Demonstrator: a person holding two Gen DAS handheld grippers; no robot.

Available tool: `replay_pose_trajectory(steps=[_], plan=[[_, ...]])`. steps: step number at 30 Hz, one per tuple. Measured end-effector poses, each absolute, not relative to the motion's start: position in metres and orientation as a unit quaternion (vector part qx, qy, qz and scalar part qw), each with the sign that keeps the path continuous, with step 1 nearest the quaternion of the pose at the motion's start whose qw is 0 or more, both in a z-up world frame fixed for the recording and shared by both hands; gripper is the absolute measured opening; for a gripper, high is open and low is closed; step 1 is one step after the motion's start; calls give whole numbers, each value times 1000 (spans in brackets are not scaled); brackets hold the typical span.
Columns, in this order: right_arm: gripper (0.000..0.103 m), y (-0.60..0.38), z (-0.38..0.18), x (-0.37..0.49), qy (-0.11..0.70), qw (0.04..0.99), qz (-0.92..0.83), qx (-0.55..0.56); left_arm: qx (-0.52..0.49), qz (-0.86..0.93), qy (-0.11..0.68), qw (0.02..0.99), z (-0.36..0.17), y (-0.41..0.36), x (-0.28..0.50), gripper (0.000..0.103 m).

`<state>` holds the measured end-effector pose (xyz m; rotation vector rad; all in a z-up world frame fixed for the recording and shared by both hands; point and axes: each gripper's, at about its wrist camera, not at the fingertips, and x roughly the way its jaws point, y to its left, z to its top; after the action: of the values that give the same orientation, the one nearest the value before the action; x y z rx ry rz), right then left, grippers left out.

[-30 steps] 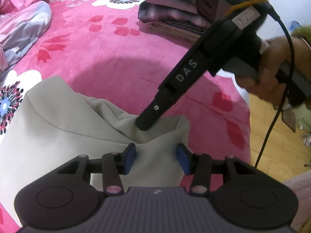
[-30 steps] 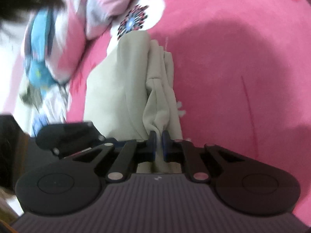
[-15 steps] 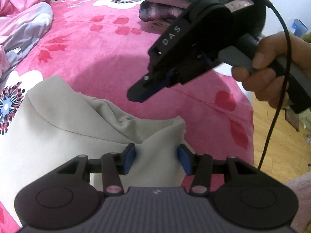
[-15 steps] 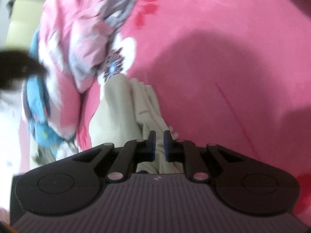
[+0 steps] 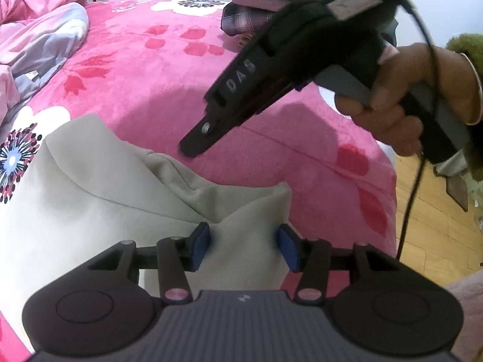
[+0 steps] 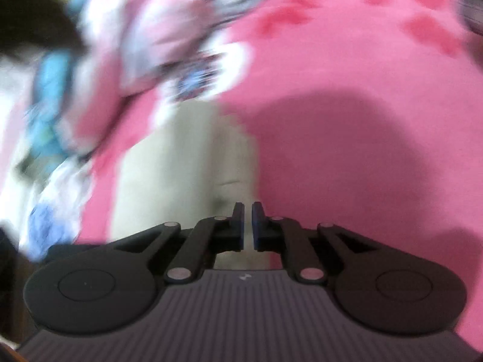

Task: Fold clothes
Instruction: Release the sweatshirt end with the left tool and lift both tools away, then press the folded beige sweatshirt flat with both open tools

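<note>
A beige garment (image 5: 90,208) lies partly folded on the pink flowered bedspread (image 5: 169,90), with a rumpled fold along its right side. In the left wrist view, my left gripper (image 5: 244,247) hovers open over the garment's near right corner, and cloth shows between its blue pads (image 5: 199,246) without being pinched. My right gripper (image 5: 193,147), held by a hand (image 5: 389,111), points down just beyond the garment's far edge, clear of the cloth. In the blurred right wrist view the right gripper (image 6: 248,223) is shut with nothing between its fingers, above the beige garment (image 6: 187,163).
A stack of folded clothes (image 5: 256,12) sits at the far side of the bed. Loose pink and grey bedding (image 5: 39,39) is heaped at the left. The bed's right edge drops to a wooden floor (image 5: 437,235). A cable (image 5: 413,193) hangs from the right gripper.
The right gripper has left the garment's rumpled fold, lifted and swung above the far edge; its view is now motion-blurred. The left gripper has stayed open in the same place.
</note>
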<state>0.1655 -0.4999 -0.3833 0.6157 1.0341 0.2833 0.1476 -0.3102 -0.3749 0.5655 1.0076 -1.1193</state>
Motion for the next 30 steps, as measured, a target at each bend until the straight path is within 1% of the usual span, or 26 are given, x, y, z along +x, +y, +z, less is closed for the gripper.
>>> replay_pose_trajectory(steps=[3, 4, 7, 8, 11, 13, 15, 16, 19, 21, 22, 24, 26, 30], plan=[[4, -475, -399, 167, 527, 802, 189, 210, 250, -500, 453, 695, -376, -310, 148, 52], [1, -475, -406, 162, 538, 802, 184, 184, 248, -499, 454, 695, -376, -310, 148, 52], [0, -498, -407, 146, 536, 800, 172, 209, 246, -502, 448, 698, -377, -309, 147, 55], [6, -504, -405, 142, 542, 804, 148, 197, 246, -503, 446, 698, -377, -309, 147, 56], [6, -522, -395, 129, 547, 805, 122, 195, 247, -504, 440, 701, -378, -308, 144, 57], [6, -524, -387, 126, 525, 807, 145, 230, 241, -502, 441, 704, -377, -306, 144, 57], [6, -514, -384, 124, 516, 803, 176, 240, 229, -498, 448, 706, -374, -301, 146, 57], [6, -509, -385, 123, 518, 798, 188, 243, 219, -495, 455, 707, -371, -296, 147, 57], [6, -499, -404, 113, 566, 773, 169, 229, 188, -485, 477, 709, -361, -282, 152, 57], [7, -510, -402, 103, 565, 768, 135, 271, 164, -471, 494, 712, -354, -268, 157, 58], [11, -517, -397, 98, 557, 767, 116, 296, 150, -461, 504, 715, -350, -258, 160, 60], [42, -528, -386, 93, 537, 776, 74, 323, 121, -439, 523, 720, -341, -238, 167, 66], [51, -536, -381, 89, 517, 782, 51, 343, 104, -405, 543, 728, -338, -222, 177, 67], [60, -532, -380, 99, 518, 776, 28, 360, 100, -304, 581, 748, -345, -201, 203, 68]])
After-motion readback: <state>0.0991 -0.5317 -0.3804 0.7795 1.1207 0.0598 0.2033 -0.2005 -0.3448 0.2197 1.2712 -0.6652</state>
